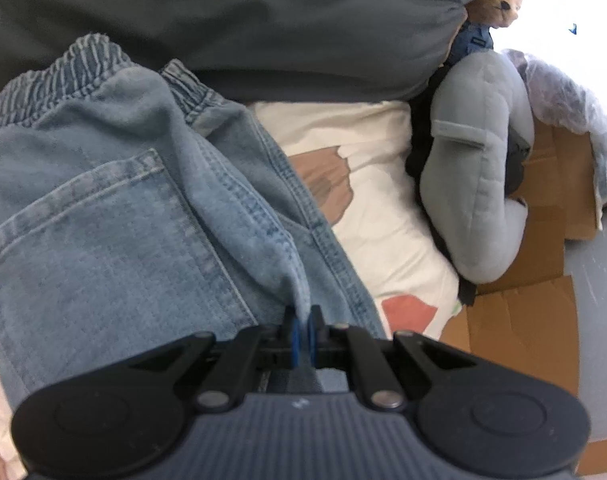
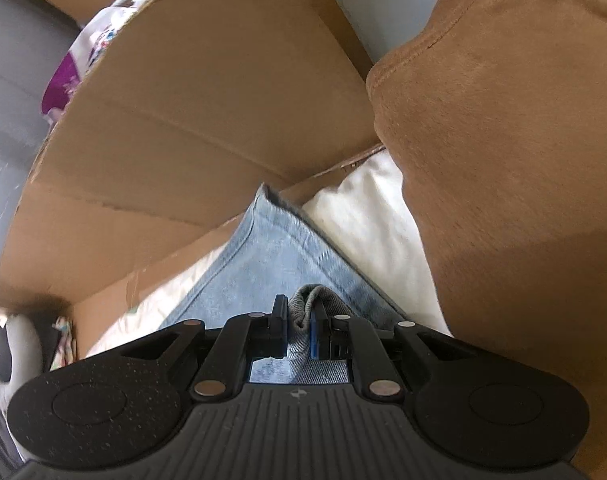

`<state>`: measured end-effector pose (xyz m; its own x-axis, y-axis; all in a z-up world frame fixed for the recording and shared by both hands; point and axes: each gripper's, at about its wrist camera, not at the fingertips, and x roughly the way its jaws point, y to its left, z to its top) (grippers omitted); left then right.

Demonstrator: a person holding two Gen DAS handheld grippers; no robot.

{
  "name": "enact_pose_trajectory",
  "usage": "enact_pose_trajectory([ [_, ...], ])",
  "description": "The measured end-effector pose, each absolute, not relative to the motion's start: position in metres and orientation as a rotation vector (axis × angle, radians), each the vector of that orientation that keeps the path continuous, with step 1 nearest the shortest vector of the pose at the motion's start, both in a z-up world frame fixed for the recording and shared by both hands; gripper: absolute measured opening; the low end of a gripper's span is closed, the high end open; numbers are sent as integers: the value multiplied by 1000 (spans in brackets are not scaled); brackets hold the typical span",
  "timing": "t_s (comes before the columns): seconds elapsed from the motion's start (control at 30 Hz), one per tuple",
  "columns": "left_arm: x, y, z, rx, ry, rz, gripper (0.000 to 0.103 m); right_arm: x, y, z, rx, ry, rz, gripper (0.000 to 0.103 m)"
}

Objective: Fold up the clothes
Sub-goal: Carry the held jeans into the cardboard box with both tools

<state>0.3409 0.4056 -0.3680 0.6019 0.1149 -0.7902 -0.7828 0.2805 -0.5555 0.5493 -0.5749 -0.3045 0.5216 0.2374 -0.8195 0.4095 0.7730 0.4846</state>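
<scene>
The left hand-held gripper (image 1: 302,322) is closed on a pinched ridge of the light-blue jeans (image 1: 115,208), a thin fold of denim clamped between its blue pads. From that grip the jeans spread away ahead and to the left of it, back pocket (image 1: 83,216) facing up and the gathered elastic waistband (image 1: 67,76) at the far end. They lie on a white sheet with reddish flower prints (image 1: 363,184). Beyond the waistband is a dark grey cushion (image 1: 243,20). Off to the right of this hand-held gripper a grey plush toy (image 1: 479,168) leans over flattened cardboard (image 1: 519,320), with a small brown teddy (image 1: 501,4) farther back.

The right hand-held gripper (image 2: 299,326) is likewise clamped on the jeans (image 2: 271,256), here on a bunched, rolled bit of hem (the jaws stand a little apart around the thick fold). Just ahead of it a pointed corner of denim lies on white bedding (image 2: 367,216). Farther ahead and to the left rises a large cardboard flap (image 2: 207,92), while a brown garment (image 2: 511,140) fills the right side, touching the white bedding.
</scene>
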Motion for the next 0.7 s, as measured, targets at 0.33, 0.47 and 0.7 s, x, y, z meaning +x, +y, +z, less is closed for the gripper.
enact_pose_trajectory([
  [0.33,363,413,-377,-1138,736,641,5,572,-568,-310,680,1043,-164,9],
  [0.47,371,415,-379,-1140,735,638,5,581,-567,-314,676,1040,-177,9],
  [0.7,388,415,-376,-1115,735,616,5,596,-567,-320,682,1030,-197,9],
])
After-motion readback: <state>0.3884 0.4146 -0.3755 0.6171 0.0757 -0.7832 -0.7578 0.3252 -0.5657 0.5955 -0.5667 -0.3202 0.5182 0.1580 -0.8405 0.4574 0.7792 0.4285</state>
